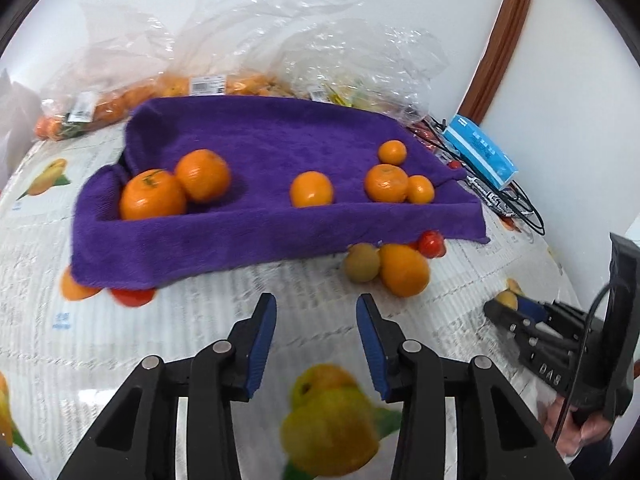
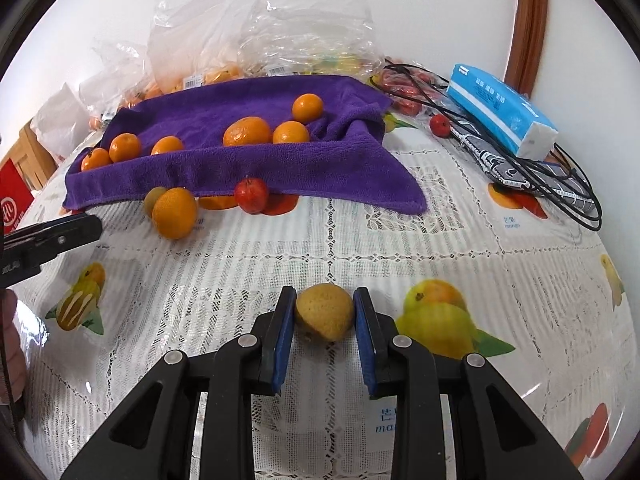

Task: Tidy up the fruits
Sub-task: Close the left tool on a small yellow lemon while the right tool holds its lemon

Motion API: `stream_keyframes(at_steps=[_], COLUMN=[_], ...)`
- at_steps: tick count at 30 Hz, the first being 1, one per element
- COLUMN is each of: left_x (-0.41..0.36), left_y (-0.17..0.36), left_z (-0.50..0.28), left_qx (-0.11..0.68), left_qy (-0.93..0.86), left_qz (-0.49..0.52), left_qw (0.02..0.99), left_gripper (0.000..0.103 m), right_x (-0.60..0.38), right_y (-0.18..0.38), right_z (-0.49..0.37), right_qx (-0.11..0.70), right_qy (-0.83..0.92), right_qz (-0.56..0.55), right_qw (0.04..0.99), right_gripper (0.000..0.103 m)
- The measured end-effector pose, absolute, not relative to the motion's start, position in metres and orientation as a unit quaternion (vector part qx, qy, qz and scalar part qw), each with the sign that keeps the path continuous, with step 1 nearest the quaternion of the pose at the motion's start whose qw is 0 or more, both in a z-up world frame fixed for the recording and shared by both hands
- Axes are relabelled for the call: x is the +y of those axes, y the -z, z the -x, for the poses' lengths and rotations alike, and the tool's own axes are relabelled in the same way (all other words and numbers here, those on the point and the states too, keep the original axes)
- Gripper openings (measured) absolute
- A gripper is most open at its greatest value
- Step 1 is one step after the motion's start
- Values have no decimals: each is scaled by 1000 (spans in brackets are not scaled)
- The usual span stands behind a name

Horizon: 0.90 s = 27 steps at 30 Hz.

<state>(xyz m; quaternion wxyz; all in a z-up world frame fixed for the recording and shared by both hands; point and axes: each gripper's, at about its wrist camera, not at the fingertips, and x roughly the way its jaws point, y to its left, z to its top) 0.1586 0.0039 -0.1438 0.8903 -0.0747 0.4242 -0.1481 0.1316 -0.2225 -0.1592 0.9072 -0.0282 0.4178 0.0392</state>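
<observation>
A purple towel (image 1: 260, 136) lies on the table with several oranges on it: two large ones (image 1: 154, 196) at its left, one (image 1: 311, 189) in the middle, three smaller ones (image 1: 386, 183) at its right. Off the towel's front right edge lie an orange (image 1: 404, 270), a greenish-brown fruit (image 1: 362, 263) and a small red fruit (image 1: 431, 243). My left gripper (image 1: 316, 312) is open and empty, in front of the towel. My right gripper (image 2: 325, 300) is shut on a small yellow-brown fruit (image 2: 325, 311) low over the tablecloth; it also shows in the left wrist view (image 1: 508, 312).
Clear plastic bags of oranges (image 1: 168, 88) stand behind the towel against the wall. A blue tissue pack (image 2: 500, 110), black cables (image 2: 560, 184) and a patterned pouch (image 2: 496, 164) lie at the right. Another small red fruit (image 2: 440, 124) sits near them. The lace tablecloth (image 2: 280, 248) has printed fruit pictures.
</observation>
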Motion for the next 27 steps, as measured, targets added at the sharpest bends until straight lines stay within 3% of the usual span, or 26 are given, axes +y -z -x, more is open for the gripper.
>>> stream_keyframes(at_steps=[3,25,27], left_x=[-6,-53,-55], left_y=[145,154,154], left_z=[-167,-193,-193], left_qx=[429,435,434], left_qy=[145,123,120], left_qz=[71,-5,-10], left_qw=[889,892,893], left_gripper=[34,34,27], right_x=[-225,-224,-225], right_y=[159,160,160], right_z=[-132,-132,-132], right_qx=[418,416,416], right_qy=[-44,-41,-42], right_qz=[18,14,11], right_qw=[907,908,908], right_gripper=[29,30,30])
